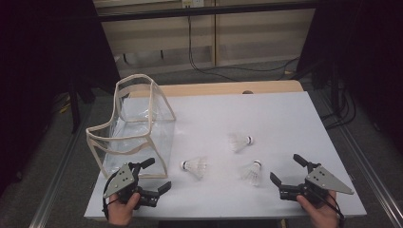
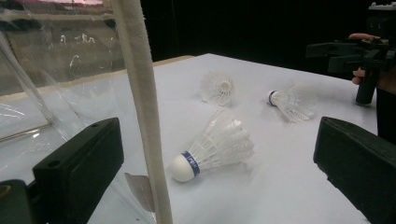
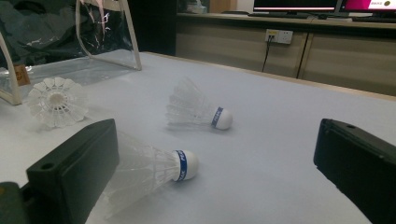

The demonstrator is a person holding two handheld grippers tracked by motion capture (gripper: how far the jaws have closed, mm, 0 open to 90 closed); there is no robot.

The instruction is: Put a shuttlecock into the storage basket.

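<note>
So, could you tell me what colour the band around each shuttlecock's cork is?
Blue, clearest in the right gripper view on the band.

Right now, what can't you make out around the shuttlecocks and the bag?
- Nearest shuttlecock, right gripper view: its feather skirt is hidden behind the right claw's dark jaw.
- Clear bag, left gripper view: cut off by the top and left edges; glare hides whether anything is inside.
- Blue cork-band print: too small to read.
- High view: all three shuttlecocks blurred, feather detail lost.
- Left claw: open, nothing between the jaws.
</note>
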